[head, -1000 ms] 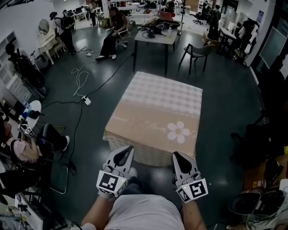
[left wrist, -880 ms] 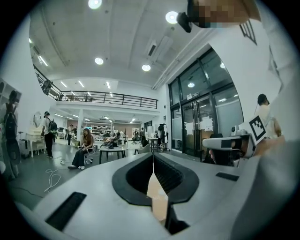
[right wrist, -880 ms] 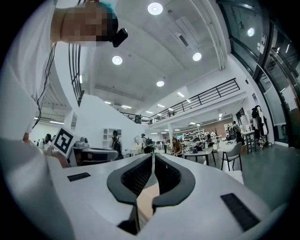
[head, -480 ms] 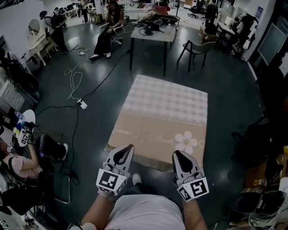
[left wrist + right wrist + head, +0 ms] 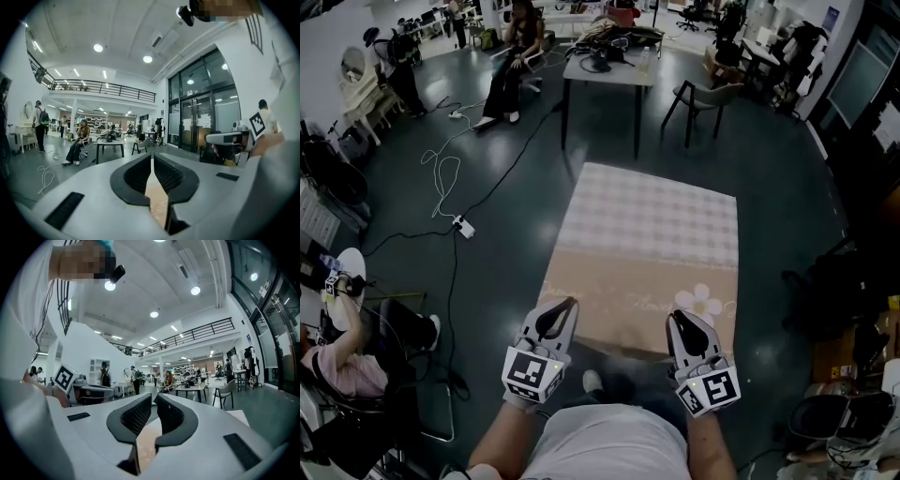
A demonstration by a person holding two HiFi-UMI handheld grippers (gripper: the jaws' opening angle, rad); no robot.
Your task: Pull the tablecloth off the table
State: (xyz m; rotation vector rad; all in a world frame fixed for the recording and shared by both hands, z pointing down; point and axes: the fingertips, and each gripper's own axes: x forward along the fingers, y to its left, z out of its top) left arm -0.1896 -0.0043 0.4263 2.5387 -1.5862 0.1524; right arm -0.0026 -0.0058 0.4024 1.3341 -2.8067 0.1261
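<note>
Tablecloth point(image 5: 649, 234) fills the middle of the head view, pulled out flat and tight, with its flower print point(image 5: 705, 300) near 5 o'clock. The left gripper point(image 5: 555, 319) at 7 o'clock and the right gripper point(image 5: 686, 328) at 5 o'clock each pinch its near edge, jaws squeezed tight on the cloth. Two holds, one by each near corner, likely keep it even so it slides off straight. The head view shows the whole cloth but not the pinch. The gripper views show a thin tan strip caught between the jaws. The table under the cloth is hidden.
</note>
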